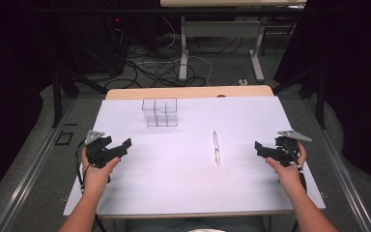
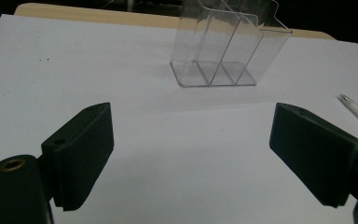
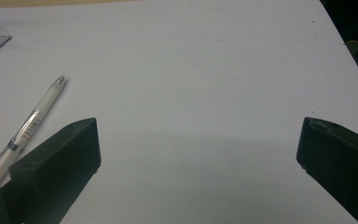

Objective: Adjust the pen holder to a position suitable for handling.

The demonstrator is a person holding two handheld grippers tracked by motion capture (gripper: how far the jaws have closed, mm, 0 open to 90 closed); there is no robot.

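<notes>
- Holding both grippers empty: left gripper (image 1: 125,143) and right gripper (image 1: 257,145) have jaws spread wide, nothing between them.
- Pen (image 1: 216,147) lies flat on the white sheet, mid-table, nearer your right gripper; clear organizer (image 1: 160,112) stands well apart, toward the far edge.
- Pen looks light, stiff, smooth and likely to roll: pinch it mid-barrel, across its length.
- Organizer looks like thin rigid plastic, light, easy to tip.
- White table cover (image 1: 183,193) is flat and matte; dark room, cables on the floor beyond.
</notes>
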